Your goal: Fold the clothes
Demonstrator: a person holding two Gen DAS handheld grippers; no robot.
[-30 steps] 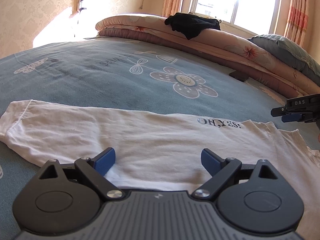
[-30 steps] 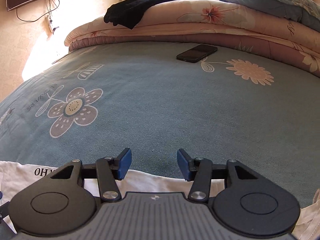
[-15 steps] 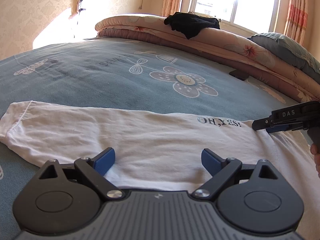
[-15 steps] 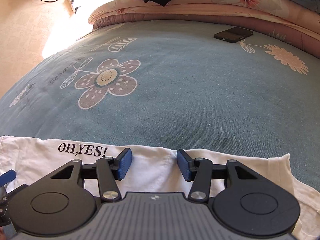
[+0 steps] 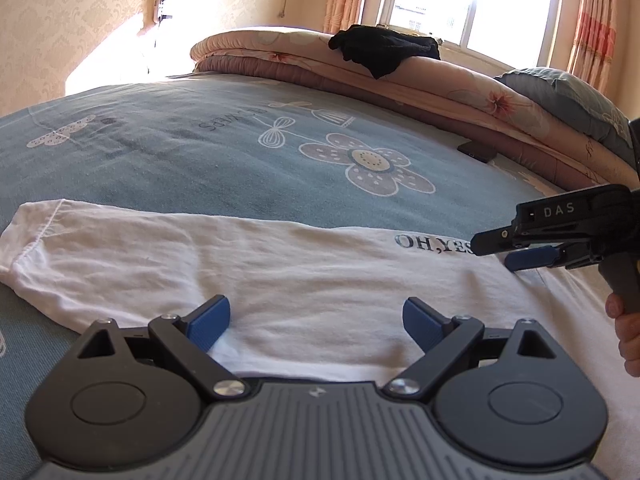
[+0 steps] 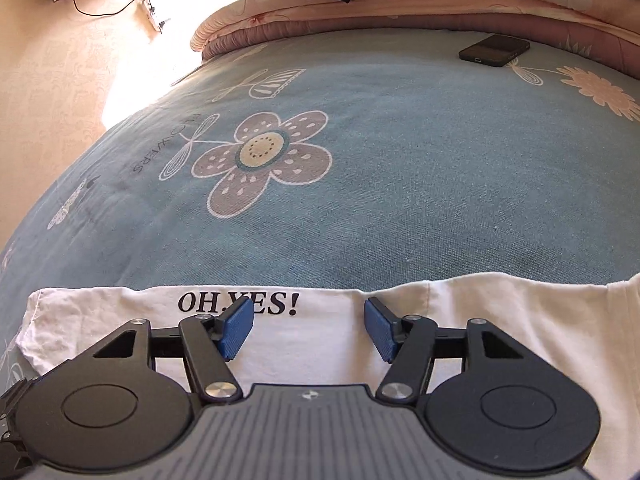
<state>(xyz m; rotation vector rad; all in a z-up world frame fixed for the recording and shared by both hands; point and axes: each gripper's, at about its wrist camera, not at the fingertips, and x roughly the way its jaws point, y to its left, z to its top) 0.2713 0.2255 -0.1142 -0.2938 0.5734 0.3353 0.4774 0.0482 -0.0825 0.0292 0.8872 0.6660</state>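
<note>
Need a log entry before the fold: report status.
Left gripper open over white T-shirt. Right gripper open, jaws just widened, nothing between. Shirt flat on bed. Phone well clear.

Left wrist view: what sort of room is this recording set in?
Most likely a home bedroom: a bed under a blue flowered sheet, a folded quilt with a pillow along its far edge, and a curtained window behind.

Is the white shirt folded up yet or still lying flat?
Partly folded: the white shirt lies flat on the blue bedsheet as one long strip, not a small bundle.
</note>
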